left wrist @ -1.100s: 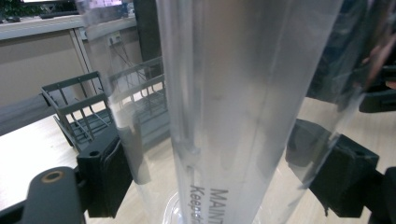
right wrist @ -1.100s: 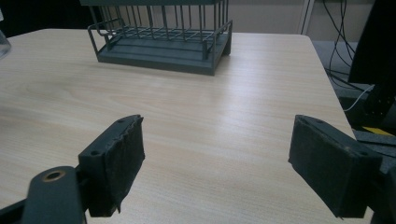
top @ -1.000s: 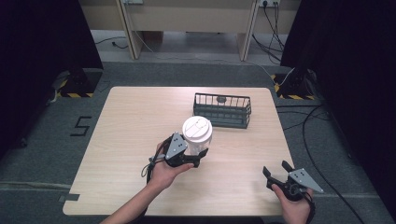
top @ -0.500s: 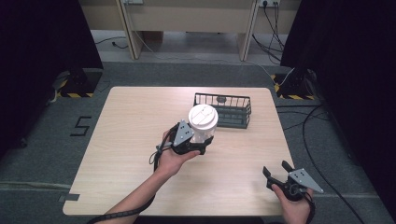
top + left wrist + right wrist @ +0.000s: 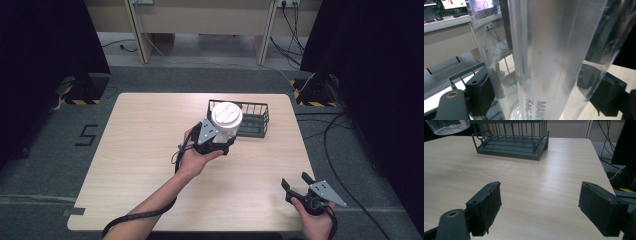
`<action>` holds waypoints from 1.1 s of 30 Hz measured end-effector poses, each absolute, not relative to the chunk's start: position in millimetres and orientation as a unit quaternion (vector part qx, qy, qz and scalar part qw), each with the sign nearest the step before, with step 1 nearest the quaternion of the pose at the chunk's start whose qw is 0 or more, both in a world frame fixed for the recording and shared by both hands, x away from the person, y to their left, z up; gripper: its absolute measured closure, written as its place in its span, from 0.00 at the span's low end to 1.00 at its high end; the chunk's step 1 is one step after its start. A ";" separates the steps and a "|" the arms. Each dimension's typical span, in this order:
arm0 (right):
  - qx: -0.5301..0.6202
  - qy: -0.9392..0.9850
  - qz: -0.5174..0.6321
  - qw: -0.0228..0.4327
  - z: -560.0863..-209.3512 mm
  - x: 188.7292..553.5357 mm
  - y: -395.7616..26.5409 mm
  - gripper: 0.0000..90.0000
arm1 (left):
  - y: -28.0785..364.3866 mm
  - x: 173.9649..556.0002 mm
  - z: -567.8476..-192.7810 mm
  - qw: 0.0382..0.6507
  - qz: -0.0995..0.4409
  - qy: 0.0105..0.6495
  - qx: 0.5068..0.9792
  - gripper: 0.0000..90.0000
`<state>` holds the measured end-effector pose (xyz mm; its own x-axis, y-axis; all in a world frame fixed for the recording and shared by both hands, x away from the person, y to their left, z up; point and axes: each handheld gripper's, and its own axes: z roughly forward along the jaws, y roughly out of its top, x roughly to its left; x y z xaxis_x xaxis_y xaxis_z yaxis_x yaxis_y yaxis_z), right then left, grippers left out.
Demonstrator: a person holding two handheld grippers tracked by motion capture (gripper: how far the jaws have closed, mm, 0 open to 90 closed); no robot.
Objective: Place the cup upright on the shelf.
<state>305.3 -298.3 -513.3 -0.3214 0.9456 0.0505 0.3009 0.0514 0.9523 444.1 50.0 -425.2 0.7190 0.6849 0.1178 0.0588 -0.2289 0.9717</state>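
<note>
High view has our left gripper (image 5: 216,140) clamped on a clear plastic cup (image 5: 226,121) with a white lid, lifted just beside the wire basket's (image 5: 254,121) near-left corner. We should carry it upright over the rim before lowering, keeping the squeeze gentle on its thin, see-through walls. Our right gripper (image 5: 300,183) rests wide open, empty.

The clear cup (image 5: 554,57) is cut off at top and bottom; its lettering beside the left tool (image 5: 541,97) is cropped.
</note>
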 end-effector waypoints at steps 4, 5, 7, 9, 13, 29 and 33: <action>0.483 0.645 0.494 0.326 -513.4 305.4 -298.5 0.21 | 45.1 452.0 -422.5 0.566 0.280 0.254 0.733 0.20; 0.483 0.645 0.494 0.326 -513.4 305.4 -298.6 0.21 | 43.8 454.5 -421.9 0.566 0.281 0.255 0.732 0.20; 0.483 0.645 0.495 0.325 -513.4 305.5 -298.7 0.21 | 42.3 458.1 -421.4 0.567 0.282 0.256 0.731 0.20; 0.482 0.646 0.494 0.325 -513.3 305.8 -299.0 0.21 | 40.8 462.9 -421.4 0.566 0.281 0.260 0.730 0.20; 0.480 0.648 0.493 0.328 -513.3 306.2 -299.3 0.21 | 39.3 469.8 -421.8 0.564 0.281 0.265 0.730 0.20; 0.485 0.648 0.494 0.319 -513.2 306.8 -299.5 0.21 | 29.8 517.8 -411.0 0.559 0.291 0.289 0.721 0.20; 0.484 0.648 0.495 0.319 -513.3 307.1 -299.4 0.21 | 25.8 529.4 -410.6 0.556 0.290 0.294 0.721 0.20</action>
